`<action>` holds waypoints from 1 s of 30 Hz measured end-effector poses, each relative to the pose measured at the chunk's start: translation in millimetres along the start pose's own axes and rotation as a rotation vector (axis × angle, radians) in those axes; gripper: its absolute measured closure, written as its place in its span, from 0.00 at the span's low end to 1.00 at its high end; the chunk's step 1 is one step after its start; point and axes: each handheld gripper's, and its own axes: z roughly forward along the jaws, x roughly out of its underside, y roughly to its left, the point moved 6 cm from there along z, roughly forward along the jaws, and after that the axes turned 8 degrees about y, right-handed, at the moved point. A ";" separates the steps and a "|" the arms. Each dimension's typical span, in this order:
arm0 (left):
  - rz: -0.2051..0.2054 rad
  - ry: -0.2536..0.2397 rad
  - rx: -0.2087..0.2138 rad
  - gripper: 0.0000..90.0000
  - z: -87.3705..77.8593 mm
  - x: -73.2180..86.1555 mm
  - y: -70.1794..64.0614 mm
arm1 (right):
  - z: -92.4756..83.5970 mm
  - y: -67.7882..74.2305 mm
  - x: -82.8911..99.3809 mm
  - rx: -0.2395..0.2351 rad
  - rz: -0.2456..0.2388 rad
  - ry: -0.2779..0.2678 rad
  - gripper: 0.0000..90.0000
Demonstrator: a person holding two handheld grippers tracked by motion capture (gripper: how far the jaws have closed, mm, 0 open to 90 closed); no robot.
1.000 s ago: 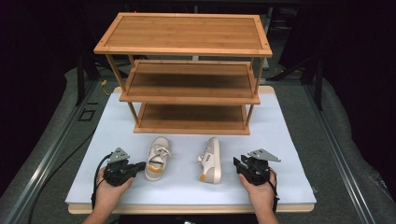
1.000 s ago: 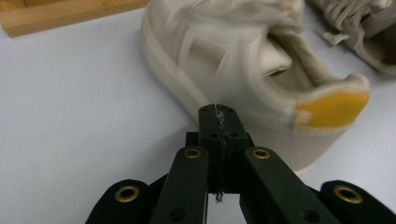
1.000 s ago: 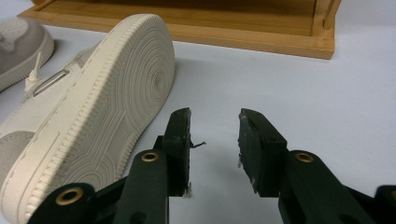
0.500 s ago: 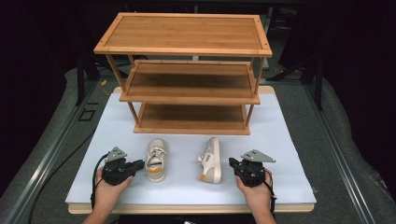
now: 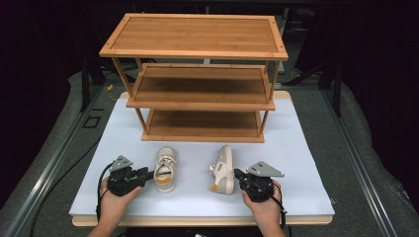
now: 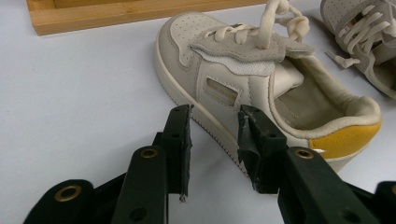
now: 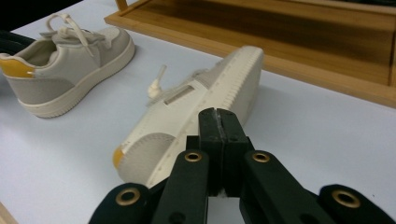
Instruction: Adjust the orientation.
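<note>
High view: two small cream shoes lie on the white mat (image 5: 296,163) in front of the bamboo rack (image 5: 197,79). The upright shoe (image 5: 165,169) and the tipped shoe (image 5: 223,169) both run lengthways toward the rack, toes forward, yellow heels at the person's side. Dark room all round.

Left gripper view: the left gripper (image 6: 214,135) has just been opening; its jaws stand apart beside the upright shoe's flank.

Right gripper view: the right gripper (image 7: 219,126) is clenched on nothing, jaws pressed together just behind the tipped shoe's sole.

Left gripper (image 6: 212,123) jaws just opening, astride upright shoe's (image 6: 261,88) sole edge — 2nd shoe (image 6: 364,32) beyond
</note>
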 end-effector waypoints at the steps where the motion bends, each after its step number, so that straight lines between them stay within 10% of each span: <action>1: 0.002 -0.001 -0.001 0.72 -0.2 -0.2 -0.1 | -0.4 3.6 -0.4 0.000 -0.006 -0.003 1.00; 13: -0.011 -0.005 0.006 0.70 -1.0 -0.1 0.5 | 7.8 10.5 3.2 0.012 -0.049 0.036 1.00; 30: -0.021 -0.017 0.017 0.69 -3.1 -1.3 0.0 | 3.8 -12.7 10.2 0.051 0.059 0.069 1.00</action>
